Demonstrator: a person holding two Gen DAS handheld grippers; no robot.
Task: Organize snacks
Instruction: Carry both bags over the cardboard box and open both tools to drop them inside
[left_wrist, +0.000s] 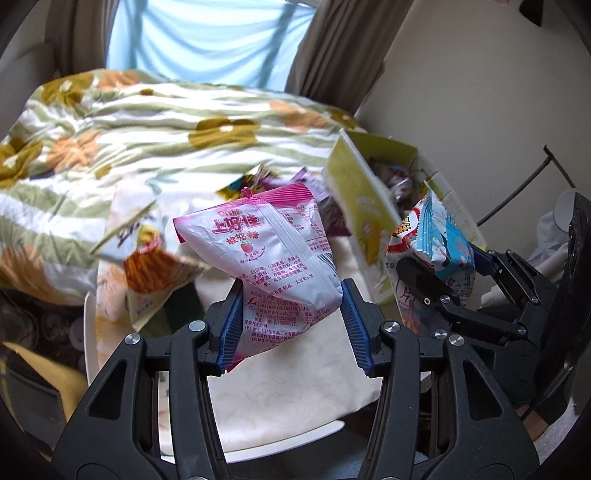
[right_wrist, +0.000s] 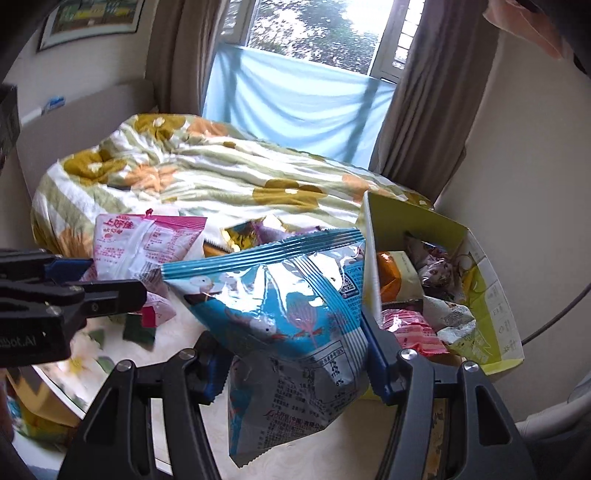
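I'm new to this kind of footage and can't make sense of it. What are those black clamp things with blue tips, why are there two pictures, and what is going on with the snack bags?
Those black clamps are two-finger grippers that a person holds, one in each hand. Each carries a wide-angle camera looking along its fingers, so you get one picture per hand. In the left-hand view, the left gripper pinches a pink and white snack bag between its blue pads. In the right-hand view, the right gripper holds a blue snack bag the same way. Both bags hang clear of the pale table. To the right stands an open yellow-green cardboard box already holding several packets. More packets lie loose on the table, and a bed with a flowered quilt is behind.
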